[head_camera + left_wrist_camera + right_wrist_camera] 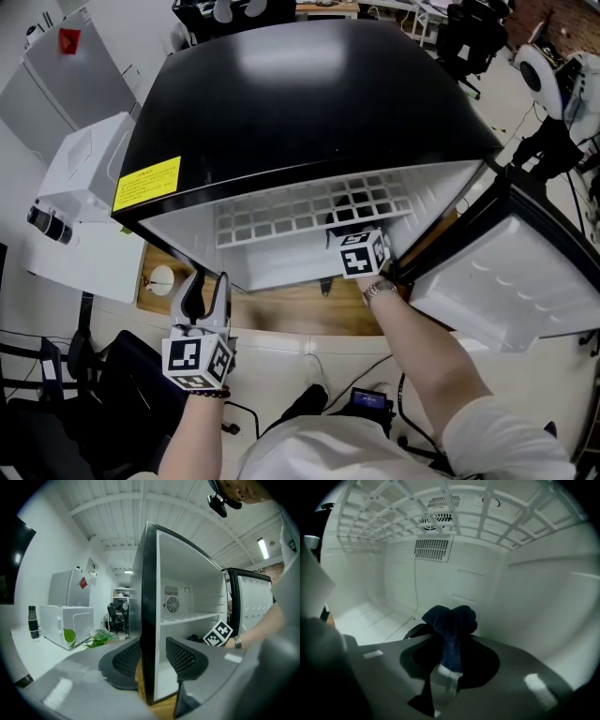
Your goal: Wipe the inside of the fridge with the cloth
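The black fridge (309, 94) stands on a wooden top with its door (506, 281) swung open to the right. My right gripper (349, 227) reaches into the white interior under the wire shelf (281, 211). It is shut on a bunched dark blue cloth (452, 618), which sticks out past the right gripper (449, 641) just above the fridge floor, near the right wall. The left gripper (206, 281) stays outside at the fridge's front left corner. The left gripper (153, 656) stands open, the fridge's black front edge (149, 597) lined up between its jaws.
A white appliance (89, 202) sits left of the fridge, with a dark bottle (33, 623) and a green plant (93, 639) near it. The wooden tabletop (281, 314) shows in front of the fridge. A vent grille (433, 548) is on the back wall. Cables lie on the floor.
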`<action>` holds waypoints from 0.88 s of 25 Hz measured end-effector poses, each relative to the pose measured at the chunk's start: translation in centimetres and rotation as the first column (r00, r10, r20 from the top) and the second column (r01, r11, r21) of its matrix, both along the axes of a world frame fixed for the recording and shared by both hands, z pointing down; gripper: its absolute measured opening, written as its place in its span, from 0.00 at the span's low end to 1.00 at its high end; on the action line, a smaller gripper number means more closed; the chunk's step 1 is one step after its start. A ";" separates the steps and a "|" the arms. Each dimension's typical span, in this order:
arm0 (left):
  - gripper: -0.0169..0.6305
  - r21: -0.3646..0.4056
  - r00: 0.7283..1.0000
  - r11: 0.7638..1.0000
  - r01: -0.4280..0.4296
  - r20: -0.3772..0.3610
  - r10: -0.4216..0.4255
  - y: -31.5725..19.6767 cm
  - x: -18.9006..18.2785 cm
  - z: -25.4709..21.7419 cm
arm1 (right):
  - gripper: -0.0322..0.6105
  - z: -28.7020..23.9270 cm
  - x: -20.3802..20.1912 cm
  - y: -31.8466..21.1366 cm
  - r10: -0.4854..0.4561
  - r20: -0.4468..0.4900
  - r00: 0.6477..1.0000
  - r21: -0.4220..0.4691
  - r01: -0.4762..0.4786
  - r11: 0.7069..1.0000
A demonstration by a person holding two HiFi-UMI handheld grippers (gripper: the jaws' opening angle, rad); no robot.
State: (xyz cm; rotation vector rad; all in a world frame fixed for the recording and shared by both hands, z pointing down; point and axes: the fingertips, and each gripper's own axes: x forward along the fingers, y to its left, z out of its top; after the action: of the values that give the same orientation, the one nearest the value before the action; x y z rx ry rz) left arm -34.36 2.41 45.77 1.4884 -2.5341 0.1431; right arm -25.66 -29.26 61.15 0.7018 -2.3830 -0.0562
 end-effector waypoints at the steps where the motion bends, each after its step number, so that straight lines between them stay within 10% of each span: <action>1: 0.28 0.000 1.000 1.000 0.000 0.001 0.000 0.0 0.0 0.0 | 0.21 -0.2 0.0 -0.1 0.002 0.006 1.000 0.002 -0.002 1.000; 9: 0.28 0.002 1.000 1.000 -0.001 0.004 0.001 -0.2 0.0 -0.1 | 0.21 -2.6 0.0 1.2 0.009 0.118 0.993 -0.022 -0.007 1.000; 22: 0.28 0.009 1.000 1.000 -0.005 0.002 0.005 -0.2 0.1 -0.2 | 0.21 -8.4 -5.6 17.6 -0.280 0.365 0.888 -0.120 0.343 0.932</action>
State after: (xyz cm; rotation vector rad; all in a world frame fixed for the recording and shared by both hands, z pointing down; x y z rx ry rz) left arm -34.28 2.21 45.61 1.4984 -2.5367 0.1340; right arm -31.21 -11.63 52.76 0.2461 -2.7734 0.1593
